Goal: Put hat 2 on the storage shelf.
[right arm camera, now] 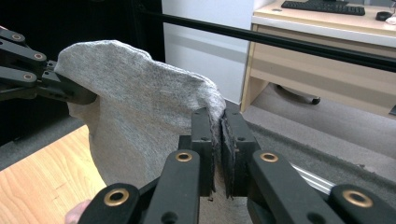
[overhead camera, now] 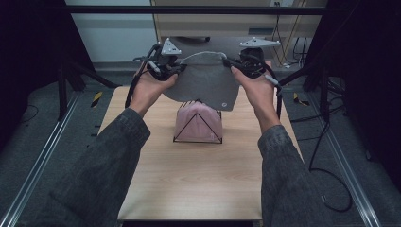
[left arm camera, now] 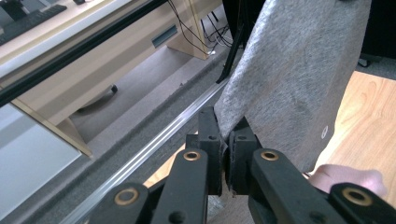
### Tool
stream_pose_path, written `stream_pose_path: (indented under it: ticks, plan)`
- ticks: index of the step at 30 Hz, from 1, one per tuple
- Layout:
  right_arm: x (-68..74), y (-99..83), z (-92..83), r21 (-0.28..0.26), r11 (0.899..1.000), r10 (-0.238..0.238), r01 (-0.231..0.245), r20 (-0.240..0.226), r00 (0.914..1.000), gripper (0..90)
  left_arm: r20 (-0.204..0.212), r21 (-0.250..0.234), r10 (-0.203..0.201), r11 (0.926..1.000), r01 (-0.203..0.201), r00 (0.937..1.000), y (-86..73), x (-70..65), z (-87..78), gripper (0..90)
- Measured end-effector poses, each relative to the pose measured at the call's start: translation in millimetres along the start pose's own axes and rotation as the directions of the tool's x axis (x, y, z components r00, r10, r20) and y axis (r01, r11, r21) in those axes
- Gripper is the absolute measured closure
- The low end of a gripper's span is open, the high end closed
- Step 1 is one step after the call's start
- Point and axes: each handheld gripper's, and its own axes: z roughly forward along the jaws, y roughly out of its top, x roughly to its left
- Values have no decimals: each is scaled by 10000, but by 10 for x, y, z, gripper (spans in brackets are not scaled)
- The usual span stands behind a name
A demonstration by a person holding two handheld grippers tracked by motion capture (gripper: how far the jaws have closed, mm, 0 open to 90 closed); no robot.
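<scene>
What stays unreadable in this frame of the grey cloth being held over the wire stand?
- Far side of the pink cloth on the wire stand: high view, hidden by the grey cloth.
- Small round mark on the grey cloth: too small to read.
- Cloth edge inside the left gripper and right gripper: covered by the shut jaws.
- Table near edge: cut off by the frame and sleeves.

No text, label or number is legible anywhere.
</scene>
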Motion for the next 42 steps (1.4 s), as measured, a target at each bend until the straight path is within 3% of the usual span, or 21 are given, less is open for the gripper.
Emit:
stream_pose_path:
  ticks: [15, 23, 34, 42]
  plan:
    - [66, -249, 39, 514, 9987, 6, -1, -98, 10000, 848, 330, 306, -297, 9991, 287, 9990, -295, -145, 109, 868]
    - [111, -341, 84, 609, 9981, 30, -22, -124, 9999, 849, 667, 326, -657, 9974, 637, 9956, -463, -180, 202, 868]
    - [189, -459, 176, 927, 9956, -134, 156, -250, 9996, 849, 778, 447, -837, 9958, 804, 9935, -631, -225, 273, 868]
    - [186, -543, 205, 1133, 9936, 31, -4, -233, 9997, 849, 749, 578, -1022, 9935, 980, 9919, -735, -229, 308, 869]
